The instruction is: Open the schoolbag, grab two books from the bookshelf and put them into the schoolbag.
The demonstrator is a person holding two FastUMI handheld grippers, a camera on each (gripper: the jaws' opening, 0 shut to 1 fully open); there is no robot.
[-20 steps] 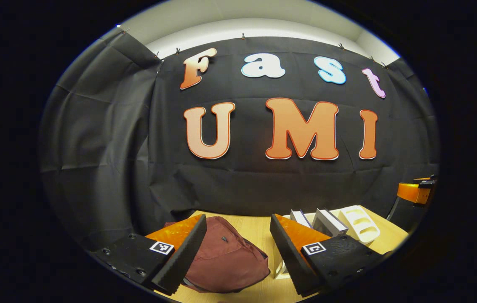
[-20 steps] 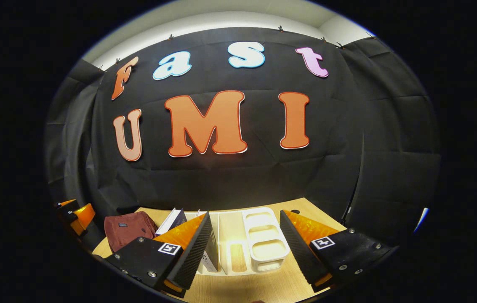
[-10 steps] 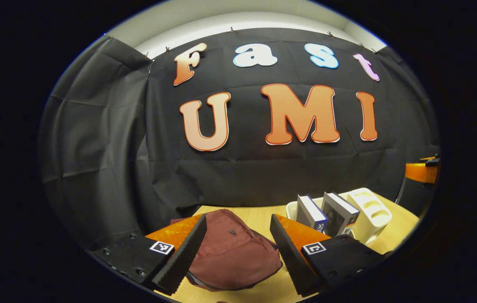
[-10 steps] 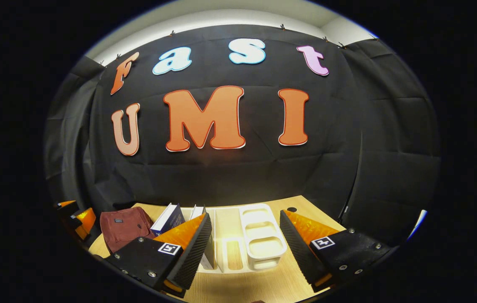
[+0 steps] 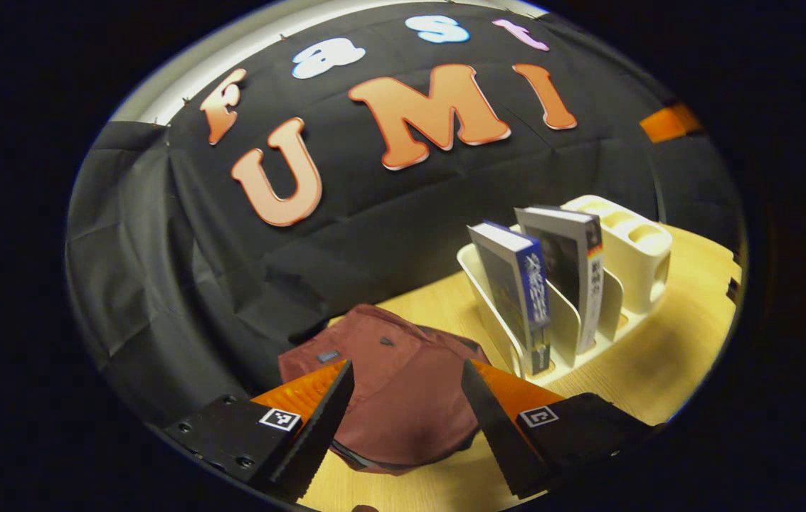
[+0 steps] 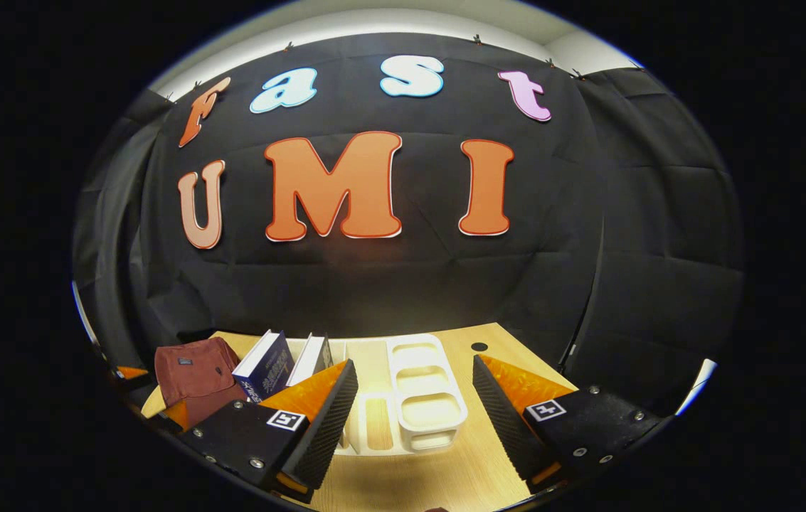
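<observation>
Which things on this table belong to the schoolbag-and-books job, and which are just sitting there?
Part of the job:
- schoolbag, maroon, lying on the table, left gripper above it with jaws open
- blue book and grey book, upright in the bookshelf

Just lying about:
- pen holder, the cream compartments at the rack's end
- table
</observation>
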